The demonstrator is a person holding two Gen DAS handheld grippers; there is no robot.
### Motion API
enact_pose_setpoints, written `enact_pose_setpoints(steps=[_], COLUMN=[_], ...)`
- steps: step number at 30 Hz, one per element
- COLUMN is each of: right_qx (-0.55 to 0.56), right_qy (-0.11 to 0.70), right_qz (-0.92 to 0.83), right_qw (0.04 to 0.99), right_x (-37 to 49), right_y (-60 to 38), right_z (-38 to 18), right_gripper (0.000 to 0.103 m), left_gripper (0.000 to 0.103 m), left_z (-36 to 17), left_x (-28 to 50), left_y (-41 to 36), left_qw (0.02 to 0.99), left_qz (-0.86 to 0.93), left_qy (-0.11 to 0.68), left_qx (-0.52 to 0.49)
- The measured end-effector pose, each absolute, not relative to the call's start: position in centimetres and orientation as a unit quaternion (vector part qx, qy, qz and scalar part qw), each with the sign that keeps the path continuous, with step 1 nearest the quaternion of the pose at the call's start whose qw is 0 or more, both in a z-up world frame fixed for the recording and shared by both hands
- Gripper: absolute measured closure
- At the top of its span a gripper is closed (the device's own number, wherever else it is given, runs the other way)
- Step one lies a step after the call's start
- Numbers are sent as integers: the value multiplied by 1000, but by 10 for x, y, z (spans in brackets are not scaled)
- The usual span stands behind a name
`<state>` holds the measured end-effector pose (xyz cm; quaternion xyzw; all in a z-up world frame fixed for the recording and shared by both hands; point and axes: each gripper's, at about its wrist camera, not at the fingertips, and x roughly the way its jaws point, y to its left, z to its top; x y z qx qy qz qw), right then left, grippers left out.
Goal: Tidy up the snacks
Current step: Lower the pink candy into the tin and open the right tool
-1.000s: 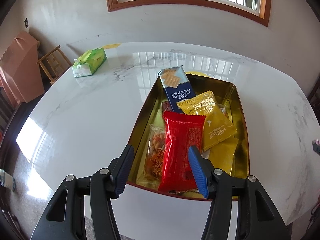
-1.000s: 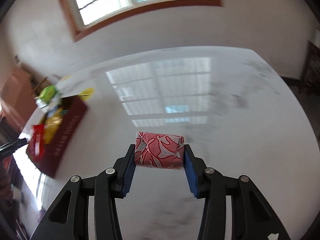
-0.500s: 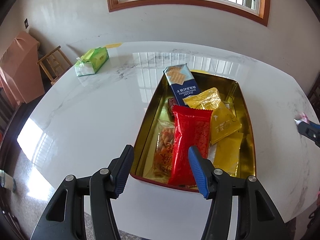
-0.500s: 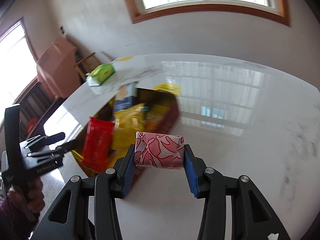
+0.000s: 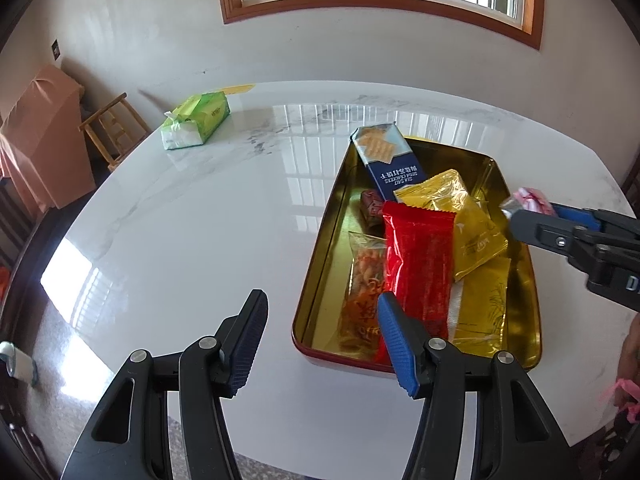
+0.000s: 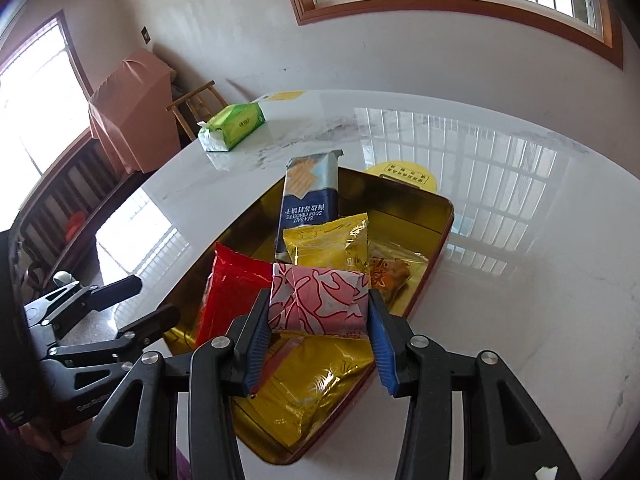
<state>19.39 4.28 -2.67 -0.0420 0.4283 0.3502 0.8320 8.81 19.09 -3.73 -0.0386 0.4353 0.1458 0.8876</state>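
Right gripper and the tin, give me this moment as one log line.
right gripper: shut on pink packet | over gold tin | left gripper: open, empty

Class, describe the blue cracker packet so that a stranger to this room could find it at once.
Start at the white marble table and find the gold rectangular metal tin on it. At the tin's window end, the long blue cracker packet leans on the rim, pale top poking out. It is the only blue wrapper; its neighbours are red, yellow and clear.

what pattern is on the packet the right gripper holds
Pink with red branching lines on the packet, best in the right wrist view.
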Motion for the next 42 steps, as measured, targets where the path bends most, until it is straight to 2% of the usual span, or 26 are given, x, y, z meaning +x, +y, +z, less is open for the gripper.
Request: enact_pose_setpoints(steps=[32,39,42], right_qx=[-83,-79,-86], right_qy=[427,402,379], right_qz=[322,325,325], right_qw=[841,852,862], right_x=[188,178,166], right_y=[66,65,65], right_z=[-46,-34,-24], right_gripper=[59,51,44], left_gripper=[44,44,44], left_z=[-50,-53,-51], left_x=[92,91,89], left_y=[217,219,219], left_qw=[886,883,885], left_qz=[172,171,170], left_qy=[427,432,430], left_qx=[-52,-59,-62])
